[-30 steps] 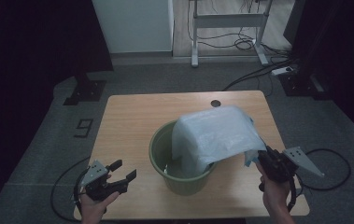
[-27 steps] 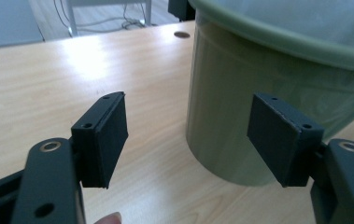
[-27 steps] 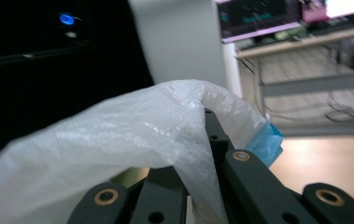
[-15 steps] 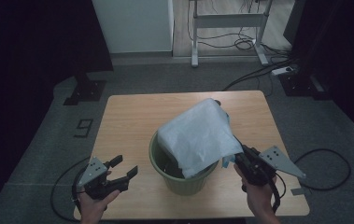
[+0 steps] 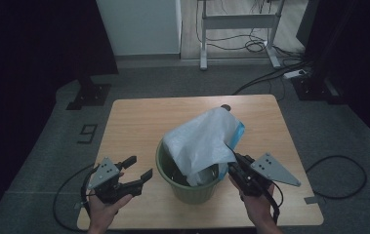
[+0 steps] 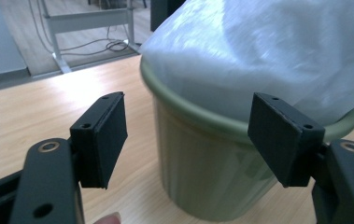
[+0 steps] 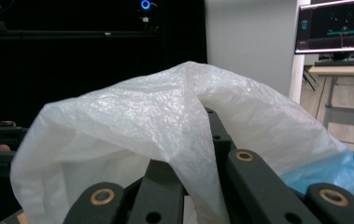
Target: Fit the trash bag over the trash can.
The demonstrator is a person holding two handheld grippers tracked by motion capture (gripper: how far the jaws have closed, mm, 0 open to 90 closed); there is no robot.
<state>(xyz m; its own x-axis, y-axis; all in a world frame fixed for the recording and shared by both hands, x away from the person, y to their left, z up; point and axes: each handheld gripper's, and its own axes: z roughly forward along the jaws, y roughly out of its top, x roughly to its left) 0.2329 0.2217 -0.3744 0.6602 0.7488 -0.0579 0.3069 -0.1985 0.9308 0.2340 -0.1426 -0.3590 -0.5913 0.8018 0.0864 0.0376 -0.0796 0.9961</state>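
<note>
Jaws of right gripper [image 5: 236, 165] pinch the white plastic bag [image 5: 199, 141], draped half into the green bin [image 5: 187, 190] mid-bench. Left gripper [image 5: 141, 168] gapes, empty. Bag looks light, limp, slippery; best taken by a bunched rim edge.

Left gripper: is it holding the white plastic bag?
No, the left gripper stands open beside the green bin, its pads apart and touching nothing.
</note>
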